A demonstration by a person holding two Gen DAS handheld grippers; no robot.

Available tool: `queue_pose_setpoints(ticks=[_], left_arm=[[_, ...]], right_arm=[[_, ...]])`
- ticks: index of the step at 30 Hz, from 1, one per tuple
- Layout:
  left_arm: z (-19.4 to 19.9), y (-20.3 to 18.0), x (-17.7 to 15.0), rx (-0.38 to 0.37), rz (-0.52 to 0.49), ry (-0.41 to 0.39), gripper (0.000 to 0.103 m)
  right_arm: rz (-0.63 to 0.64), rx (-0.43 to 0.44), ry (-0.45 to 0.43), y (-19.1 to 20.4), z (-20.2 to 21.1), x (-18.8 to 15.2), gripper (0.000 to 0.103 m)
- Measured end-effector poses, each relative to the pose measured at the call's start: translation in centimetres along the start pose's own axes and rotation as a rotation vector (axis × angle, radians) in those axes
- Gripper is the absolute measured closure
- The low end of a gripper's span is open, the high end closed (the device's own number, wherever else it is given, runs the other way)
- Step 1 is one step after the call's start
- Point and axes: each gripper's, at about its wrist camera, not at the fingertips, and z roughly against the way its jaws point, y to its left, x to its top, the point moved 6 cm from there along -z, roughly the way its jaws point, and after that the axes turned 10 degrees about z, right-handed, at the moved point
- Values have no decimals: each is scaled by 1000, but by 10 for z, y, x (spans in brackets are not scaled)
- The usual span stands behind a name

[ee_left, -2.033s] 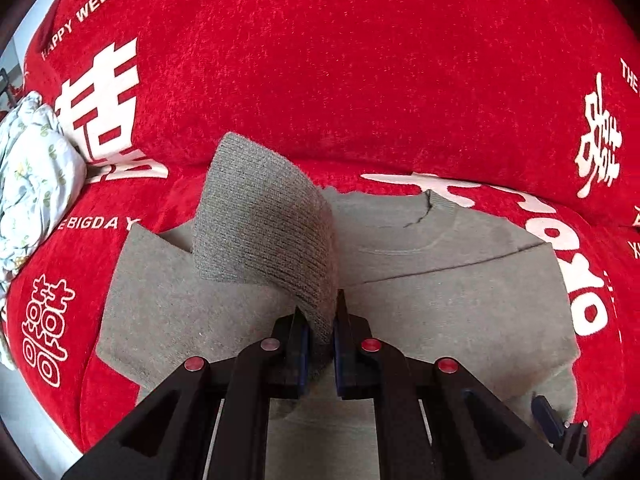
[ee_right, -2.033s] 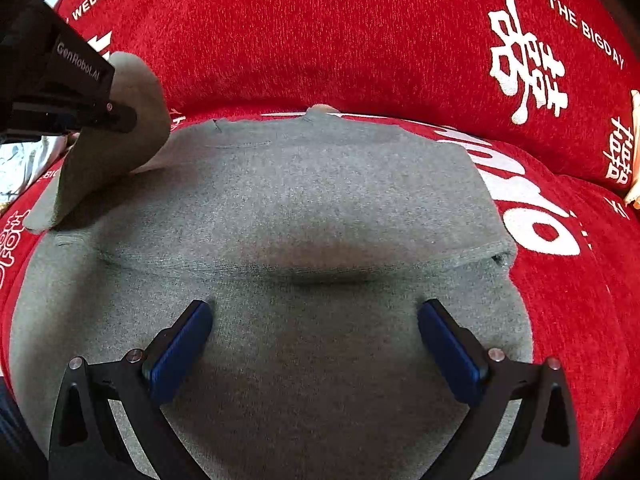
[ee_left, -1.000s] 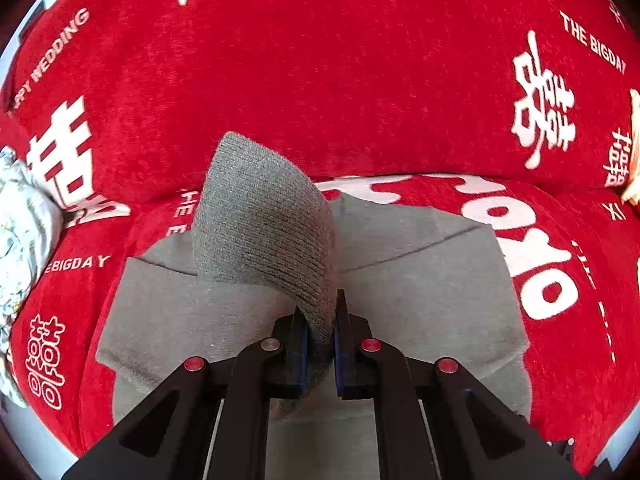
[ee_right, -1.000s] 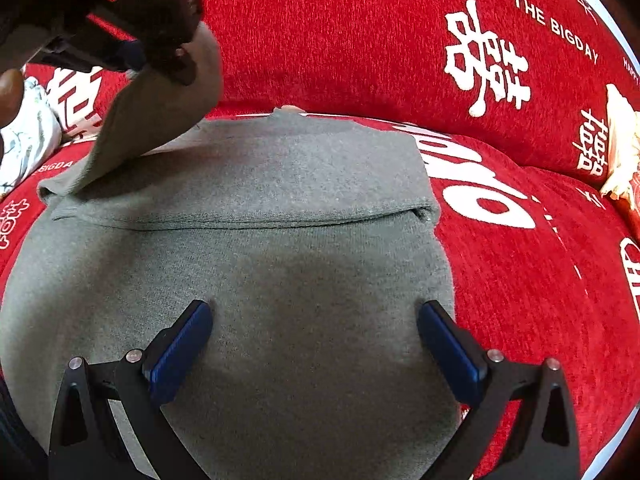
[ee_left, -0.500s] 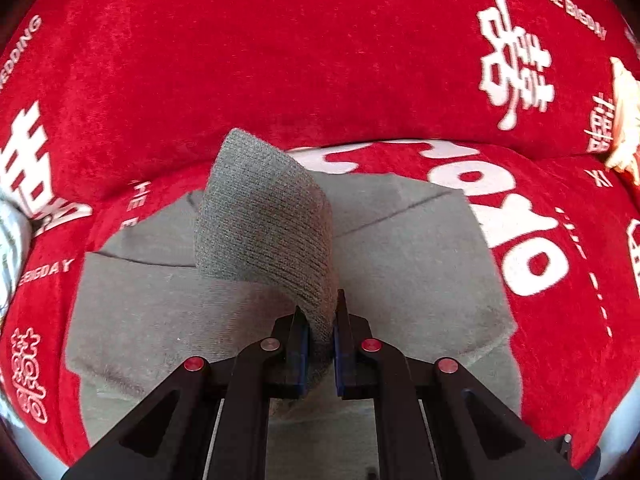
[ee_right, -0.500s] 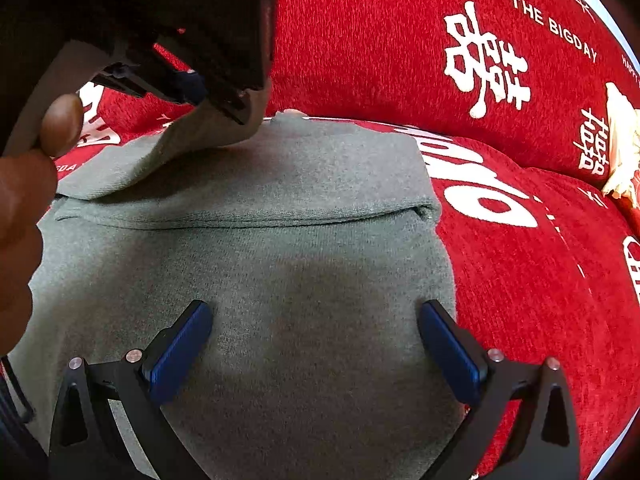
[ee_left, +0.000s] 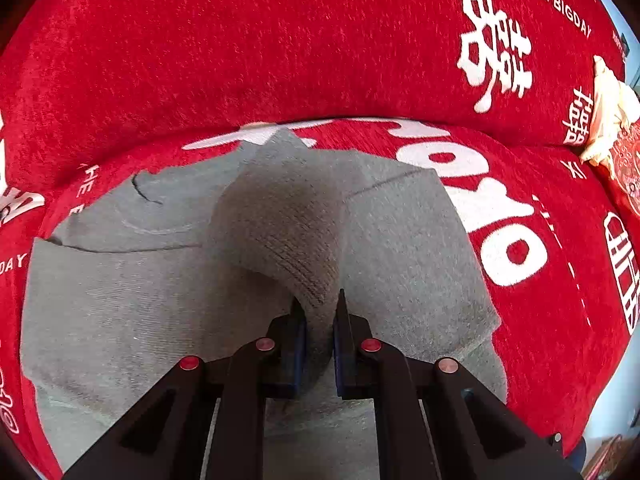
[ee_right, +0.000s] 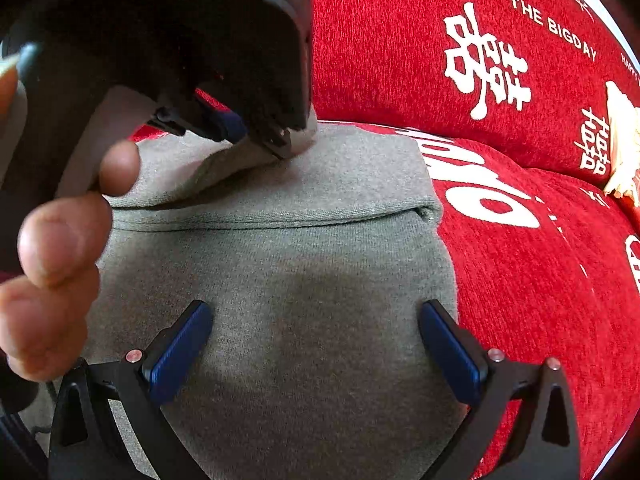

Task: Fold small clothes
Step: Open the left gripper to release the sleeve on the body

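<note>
A red plush sofa cover, nubby like chenille and printed with white characters and the words "THE BIGDAY", fills both views, running over the backrest and the seat. On the seat lies the grey knitted sweater, a soft fine-ribbed garment spread flat, its right side already turned inward so that a straight folded edge crosses the body (the fold ends in a small rounded roll at the right margin). Its neckline shows in the left wrist view as a curved seam toward the back of the seat.

The sleeve cuff, a coarser ribbed band, arches up from the sweater and curls down into the left gripper, whose two black fingers with blue pads are pinched tight on it. In the right wrist view that same gripper presses the cuff low against the upper part of the sweater, with the person's bare fingers wrapped round its handle, large and blurred at the left.

The right gripper hovers over the lower body of the sweater, its blue-padded fingers spread wide apart and holding nothing.

A pale crumpled cloth sits at the far right of the sofa.
</note>
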Motion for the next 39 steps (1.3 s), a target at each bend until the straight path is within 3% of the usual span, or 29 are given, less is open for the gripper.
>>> queue_pose_setpoints(ticks=[5,7,8,9,10,13,20,23,27,30,33,36,39], left_arm=[[-12,1,-2,-24,16,48,92],[-14,-1,-3,-73,15,76,69],[-13,-3,-3,-106,13,87,41],[-10,-4,-2,-113,8,77,21],[-9,-4,-1,-94,4,60,16],[-4,-2,3,-79,-10,31,16],[24,6,5,-291,26,32,16],[15,8,5,-337,54,101,16],[-3,-8,-9,-493,87,264,16],[4,-18,-13,-533,69,261,16],[22,-23,-12,-627,63,250,16],[35,-11,-11,-578,40,202,16],[45,24,-11,-436,28,120,16]], right_arm=[[-1,1,-2,1,0,0,0],[-1,2,-3,0,0,1,0],[-2,3,-3,0,0,1,0],[-2,3,-3,0,0,1,0],[-3,4,-3,0,0,1,0],[-5,5,-4,0,0,1,0],[-5,0,-4,1,-1,3,0],[-5,0,-3,1,-2,3,0],[-6,1,-3,2,-1,3,0],[-6,4,-6,2,1,1,0],[-3,5,-8,2,2,1,0],[-2,4,-6,2,2,2,0],[-4,-8,-18,-2,11,5,0]])
